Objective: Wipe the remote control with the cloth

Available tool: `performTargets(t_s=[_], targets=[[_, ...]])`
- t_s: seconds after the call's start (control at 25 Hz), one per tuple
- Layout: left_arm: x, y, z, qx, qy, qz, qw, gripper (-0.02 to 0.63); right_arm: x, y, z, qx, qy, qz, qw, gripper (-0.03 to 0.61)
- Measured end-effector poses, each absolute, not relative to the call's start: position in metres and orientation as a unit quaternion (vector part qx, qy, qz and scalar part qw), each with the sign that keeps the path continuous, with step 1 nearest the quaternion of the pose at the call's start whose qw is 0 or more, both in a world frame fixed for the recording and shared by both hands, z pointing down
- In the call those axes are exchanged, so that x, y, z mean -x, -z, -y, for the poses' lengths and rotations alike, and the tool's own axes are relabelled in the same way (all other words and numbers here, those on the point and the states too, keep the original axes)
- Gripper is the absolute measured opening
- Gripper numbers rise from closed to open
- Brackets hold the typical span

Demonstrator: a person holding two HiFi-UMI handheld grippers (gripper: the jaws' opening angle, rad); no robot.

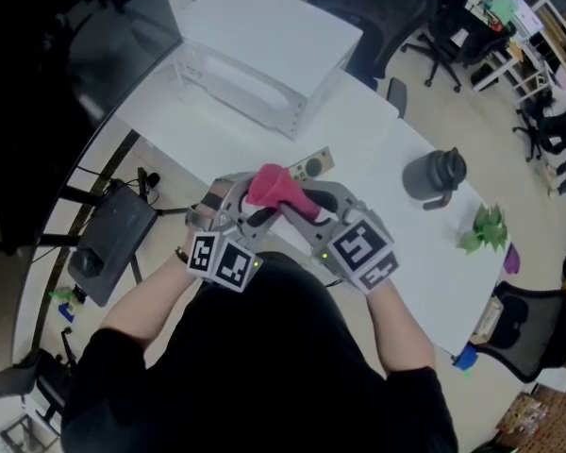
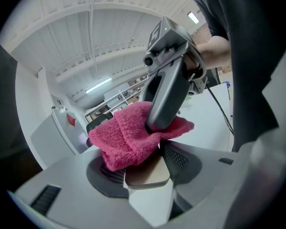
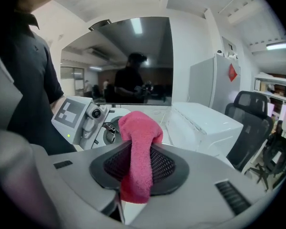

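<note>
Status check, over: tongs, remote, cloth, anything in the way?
Copy: left tongs clamped on remote control. And right tongs clamped on pink cloth, draped over the remote. Nothing obstructing.

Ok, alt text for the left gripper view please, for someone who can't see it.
The left hand-held gripper clamps one end of a tan remote control, with a pink cloth draped over it. The right hand-held gripper reaches in from above, gripping the cloth.

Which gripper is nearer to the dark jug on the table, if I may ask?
Right. The right gripper, shut on the pink cloth, is on the jug's side, though well apart from it; the left gripper, holding the remote control, lies farther.
</note>
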State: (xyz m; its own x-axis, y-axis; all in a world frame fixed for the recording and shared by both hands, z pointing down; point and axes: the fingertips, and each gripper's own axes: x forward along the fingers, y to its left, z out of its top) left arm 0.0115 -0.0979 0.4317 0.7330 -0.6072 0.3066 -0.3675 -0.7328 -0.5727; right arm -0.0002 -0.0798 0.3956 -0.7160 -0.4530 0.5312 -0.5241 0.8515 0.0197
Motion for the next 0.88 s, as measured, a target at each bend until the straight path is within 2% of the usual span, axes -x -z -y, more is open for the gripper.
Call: performTargets(t_s=[0.48, 0.6, 0.68, 0.72, 0.88], targets=[[-0.007, -0.429, 0.088, 0.902, 0.231, -0.263, 0.252, 0.202, -0.079, -0.399, 0.132, -0.373, -0.089, 0.889, 0.252, 0.100], [-0.005, -0.427, 0.092, 0.914, 0.212, -0.267, 0.221, 0.203, -0.084, -0.389, 0.135, -0.385, -0.092, 0.889, 0.230, 0.100], [-0.003, -0.421, 0.100, 0.936, 0.167, -0.276, 0.142, 0.204, -0.084, -0.375, 0.133, -0.390, -0.084, 0.897, 0.191, 0.100], [0.000, -0.418, 0.105, 0.947, 0.138, -0.280, 0.077, 0.203, -0.083, -0.366, 0.132, -0.390, -0.080, 0.904, 0.159, 0.100], [0.013, -0.408, 0.131, 0.940, -0.035, -0.247, -0.233, 0.203, -0.080, -0.337, 0.122, -0.379, -0.116, 0.918, 0.009, 0.100]])
